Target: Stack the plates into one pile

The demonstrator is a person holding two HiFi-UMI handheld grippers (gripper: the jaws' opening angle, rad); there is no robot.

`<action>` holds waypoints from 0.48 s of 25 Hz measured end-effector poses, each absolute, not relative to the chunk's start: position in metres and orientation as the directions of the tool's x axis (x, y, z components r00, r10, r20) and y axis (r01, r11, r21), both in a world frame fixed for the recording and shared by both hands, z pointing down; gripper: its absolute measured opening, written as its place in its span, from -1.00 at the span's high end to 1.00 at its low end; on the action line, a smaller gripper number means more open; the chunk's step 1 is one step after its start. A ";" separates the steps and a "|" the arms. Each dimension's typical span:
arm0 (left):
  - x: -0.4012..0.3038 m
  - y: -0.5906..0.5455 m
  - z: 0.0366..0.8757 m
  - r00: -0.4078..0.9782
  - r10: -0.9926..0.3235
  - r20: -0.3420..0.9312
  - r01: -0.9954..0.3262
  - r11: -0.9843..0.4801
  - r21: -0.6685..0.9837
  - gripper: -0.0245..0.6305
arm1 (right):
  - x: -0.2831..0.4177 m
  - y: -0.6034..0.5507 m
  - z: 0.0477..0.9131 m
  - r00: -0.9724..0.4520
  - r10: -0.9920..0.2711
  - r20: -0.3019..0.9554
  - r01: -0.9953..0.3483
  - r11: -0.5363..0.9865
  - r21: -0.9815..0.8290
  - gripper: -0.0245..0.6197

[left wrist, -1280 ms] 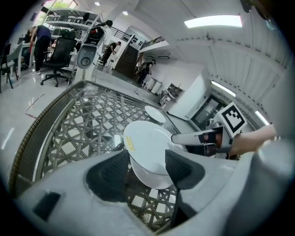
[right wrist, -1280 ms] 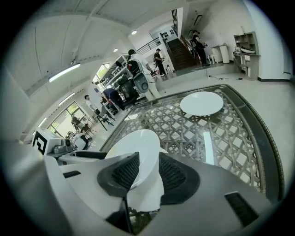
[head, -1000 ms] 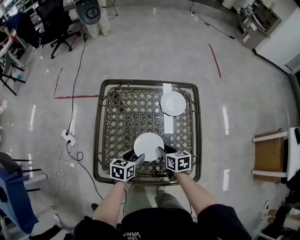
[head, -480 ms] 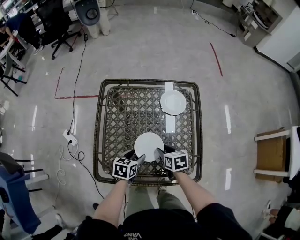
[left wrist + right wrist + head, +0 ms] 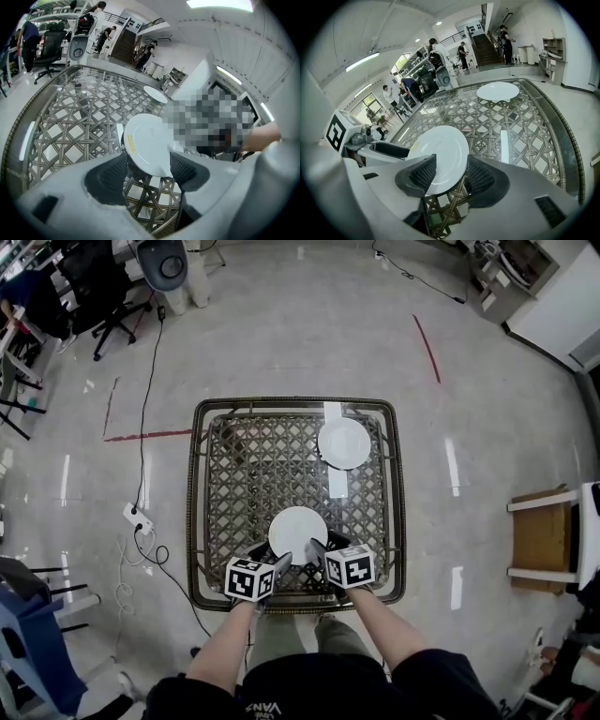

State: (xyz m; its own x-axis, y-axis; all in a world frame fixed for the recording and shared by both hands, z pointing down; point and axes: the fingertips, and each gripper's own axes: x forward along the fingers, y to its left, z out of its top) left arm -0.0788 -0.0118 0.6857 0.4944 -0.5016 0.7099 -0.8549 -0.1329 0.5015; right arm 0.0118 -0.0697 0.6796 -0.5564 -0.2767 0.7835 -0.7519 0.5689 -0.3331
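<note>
Two white plates lie on a glass-topped wicker table (image 5: pixel 199 521). The near plate (image 5: pixel 297 534) sits by the front edge and the far plate (image 5: pixel 344 443) at the back right. My left gripper (image 5: pixel 279 562) and right gripper (image 5: pixel 319 549) flank the near plate's front rim. In the left gripper view that plate (image 5: pixel 146 145) has its rim between the opening jaws of the left gripper (image 5: pixel 149 160). In the right gripper view the plate (image 5: pixel 440 152) likewise sits between the opening jaws of the right gripper (image 5: pixel 451 162). Neither grips it. The far plate (image 5: pixel 498 91) lies untouched.
A white strip (image 5: pixel 336 480) lies under the glass between the plates. A wooden stool (image 5: pixel 539 540) stands to the right of the table. A power strip (image 5: pixel 136 516) and cables lie on the floor to the left. Office chairs (image 5: pixel 108 287) stand at the far left.
Both hands stay at the near plate's front rim and both plates keep their places. No clear movement shows in the head view.
</note>
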 end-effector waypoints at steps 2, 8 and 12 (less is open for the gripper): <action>-0.082 -0.012 0.685 0.505 -0.499 0.704 -0.848 -0.138 0.511 0.07 | 0.010 -0.070 0.678 -0.559 -0.289 0.777 -0.758 0.557 -0.338 0.28; -0.095 -0.024 0.675 0.543 -0.486 0.685 -0.833 -0.204 0.515 0.07 | 0.012 -0.073 0.676 -0.535 -0.336 0.775 -0.802 0.490 -0.341 0.29; -0.104 -0.039 0.669 0.571 -0.469 0.674 -0.818 -0.259 0.513 0.07 | 0.012 -0.079 0.672 -0.514 -0.381 0.769 -0.835 0.430 -0.344 0.30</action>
State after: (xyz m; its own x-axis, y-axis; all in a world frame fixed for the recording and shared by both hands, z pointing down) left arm -0.1035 -0.0392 0.6693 0.5708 -0.4686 0.6743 -0.8184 -0.2585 0.5131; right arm 0.0124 -0.0791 0.6721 -0.5136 -0.3809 0.7689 -0.8345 0.4302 -0.3443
